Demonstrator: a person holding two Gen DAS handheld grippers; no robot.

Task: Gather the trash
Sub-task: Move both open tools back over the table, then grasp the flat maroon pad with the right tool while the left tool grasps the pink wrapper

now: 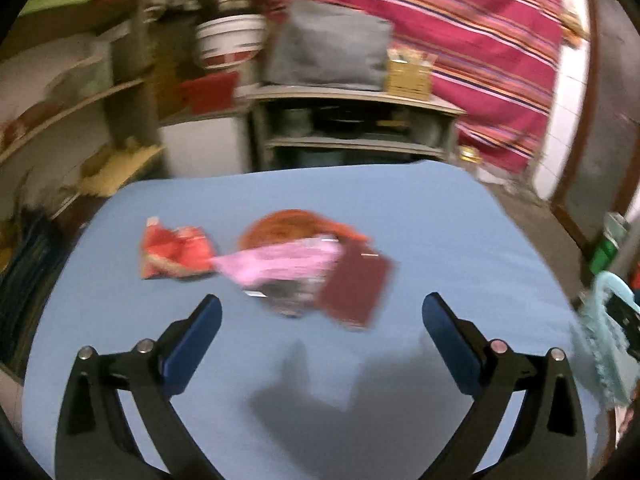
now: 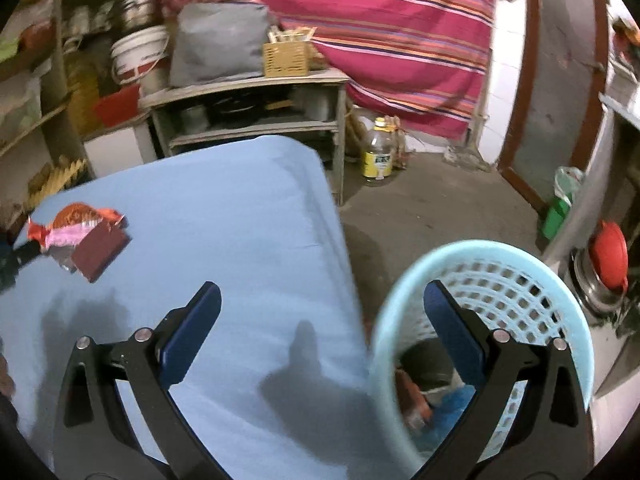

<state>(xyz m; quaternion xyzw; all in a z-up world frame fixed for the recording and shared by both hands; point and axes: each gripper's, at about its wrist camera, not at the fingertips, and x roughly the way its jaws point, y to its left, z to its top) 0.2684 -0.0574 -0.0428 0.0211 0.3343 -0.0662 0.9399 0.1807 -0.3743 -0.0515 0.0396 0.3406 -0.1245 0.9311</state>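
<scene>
Trash lies in a loose heap on the blue table [image 1: 440, 240]: a red wrapper [image 1: 174, 254], a pink wrapper [image 1: 280, 262], an orange wrapper [image 1: 292, 224], a dark red packet [image 1: 356, 284] and a shiny foil piece [image 1: 280, 300]. My left gripper [image 1: 322, 314] stands open just short of the heap, nothing between its fingers. In the right wrist view the heap [image 2: 80, 236] sits at the far left. My right gripper [image 2: 322, 300] is open and empty, straddling the table's right edge and the light blue basket [image 2: 520, 280]. Some trash [image 2: 416, 400] lies in the basket's bottom.
A grey shelf unit [image 2: 256, 120] with a bag and a small wicker box stands behind the table. A striped pink cloth [image 2: 400, 40] hangs at the back. A bottle [image 2: 378, 152] stands on the floor. Cluttered shelves [image 1: 60, 120] line the left. The basket's edge [image 1: 600, 340] shows at the left view's right.
</scene>
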